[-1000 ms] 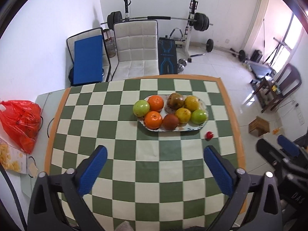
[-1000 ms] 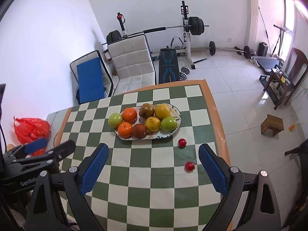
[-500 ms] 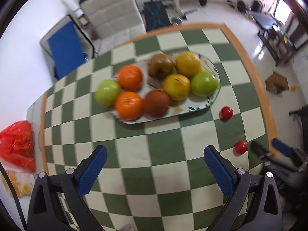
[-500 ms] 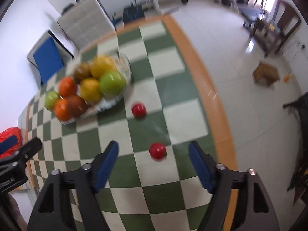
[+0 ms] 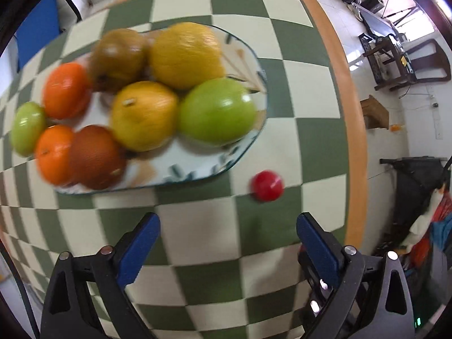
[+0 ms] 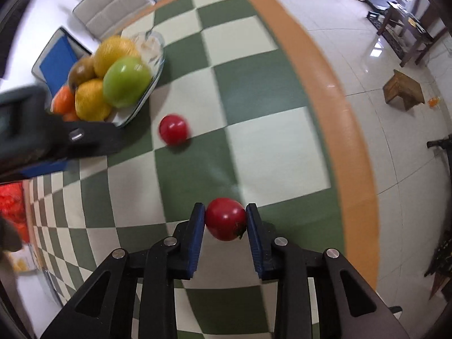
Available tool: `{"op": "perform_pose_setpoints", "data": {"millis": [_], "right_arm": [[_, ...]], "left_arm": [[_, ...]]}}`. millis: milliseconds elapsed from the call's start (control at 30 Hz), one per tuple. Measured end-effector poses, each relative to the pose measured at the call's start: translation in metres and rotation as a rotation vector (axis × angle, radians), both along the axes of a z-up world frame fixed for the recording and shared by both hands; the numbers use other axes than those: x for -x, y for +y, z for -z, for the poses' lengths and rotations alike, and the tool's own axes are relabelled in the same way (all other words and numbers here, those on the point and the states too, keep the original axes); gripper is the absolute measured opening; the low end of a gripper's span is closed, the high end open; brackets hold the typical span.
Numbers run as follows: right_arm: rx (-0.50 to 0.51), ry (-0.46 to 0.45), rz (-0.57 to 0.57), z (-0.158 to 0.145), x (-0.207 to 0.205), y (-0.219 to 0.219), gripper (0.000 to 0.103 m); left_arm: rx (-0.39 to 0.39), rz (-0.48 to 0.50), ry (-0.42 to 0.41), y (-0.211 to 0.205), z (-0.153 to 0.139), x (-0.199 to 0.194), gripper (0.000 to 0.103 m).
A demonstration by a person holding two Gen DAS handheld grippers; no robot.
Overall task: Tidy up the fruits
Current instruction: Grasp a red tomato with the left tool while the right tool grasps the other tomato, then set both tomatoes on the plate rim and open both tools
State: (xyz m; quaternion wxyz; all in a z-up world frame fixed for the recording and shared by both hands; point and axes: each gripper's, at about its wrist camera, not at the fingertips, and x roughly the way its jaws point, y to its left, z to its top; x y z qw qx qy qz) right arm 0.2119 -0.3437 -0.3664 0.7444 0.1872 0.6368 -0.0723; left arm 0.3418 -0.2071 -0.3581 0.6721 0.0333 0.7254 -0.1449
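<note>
The right tool [image 6: 225,220] is closed on a small red tomato [image 6: 225,218], its blue pads [image 6: 197,234] pressing the fruit from both sides just above the checkered counter [image 6: 254,84]. A second red tomato [image 6: 173,128] lies on the counter farther ahead, on a green square, near the plate [image 6: 156,65] but apart from it.

The left tool [image 5: 227,223] hangs with its jaws spread wide and nothing between them, over the counter [image 5: 197,226] just in front of the plate [image 5: 197,169]. In the left wrist view, the loose tomato [image 5: 267,185] sits just beside the plate's near right rim, ahead of the right-hand blue pad [image 5: 317,244].

The plate holds a green apple [image 5: 217,111] at the right, two yellow citrus fruits [image 5: 144,115] beside and behind it, a brown pear [image 5: 118,58] at the back, two oranges [image 5: 66,90], a brown round fruit [image 5: 94,156] at the front, and a second green apple [image 5: 26,128] at the far left. Both views are blurred.

The left tool's black body [image 6: 56,135] shows at the left edge of the right wrist view, in front of part of the plate.
</note>
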Motion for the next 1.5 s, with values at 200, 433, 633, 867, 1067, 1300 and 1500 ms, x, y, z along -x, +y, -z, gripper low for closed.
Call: {"op": "perform_pose_setpoints", "data": {"millis": [200,433,633,867,1067,1300,1500], "right_arm": [[0.013,-0.003,0.057,-0.009,0.014,-0.033,0.032],[0.026,-0.012,0.064,-0.016,0.001,-0.044,0.032],[0.012,-0.051,0.065,-0.035,-0.014,-0.052,0.032],[-0.163,-0.118,0.05,-0.048,-0.055,-0.034,0.032],[-0.362,-0.119,0.066,-0.029,-0.104,-0.009,0.032],[-0.473,-0.048,0.008,-0.006,-0.134,0.023,0.032],[-0.52,-0.004,0.017,0.014,-0.143,0.038,0.034]], "left_arm": [[-0.026,0.058,0.036,-0.036,0.026,-0.006,0.063],[-0.056,0.131,-0.002,-0.056,0.031,-0.005,0.026],[0.023,0.059,-0.043,-0.026,0.006,-0.01,0.026],[0.275,-0.325,0.076,0.088,-0.025,-0.034,0.026],[0.399,-0.55,0.175,0.132,-0.012,-0.047,0.026],[0.458,-0.707,0.277,0.145,0.013,-0.045,0.026],[0.444,-0.755,0.319,0.148,0.027,-0.043,0.029]]}}
